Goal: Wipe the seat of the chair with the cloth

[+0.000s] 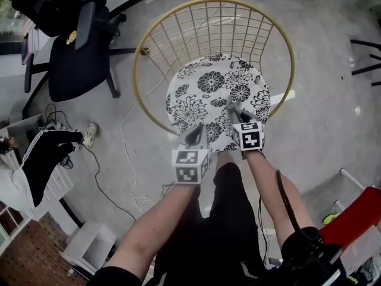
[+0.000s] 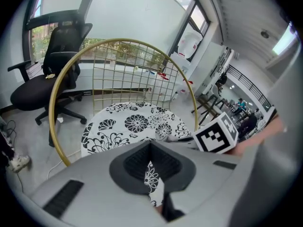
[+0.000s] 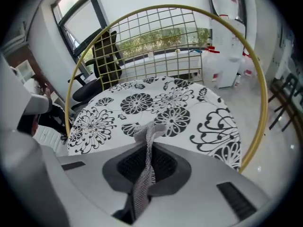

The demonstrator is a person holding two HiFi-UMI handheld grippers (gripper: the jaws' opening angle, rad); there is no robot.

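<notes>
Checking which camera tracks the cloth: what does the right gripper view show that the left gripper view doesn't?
Right gripper view only: the grey cloth pinched in the right claw. Left gripper view only: the left claw shut on an edge of the floral seat, plus the right claw's marker cube. Both: that seat, the gold wire back and the black office chair.
</notes>
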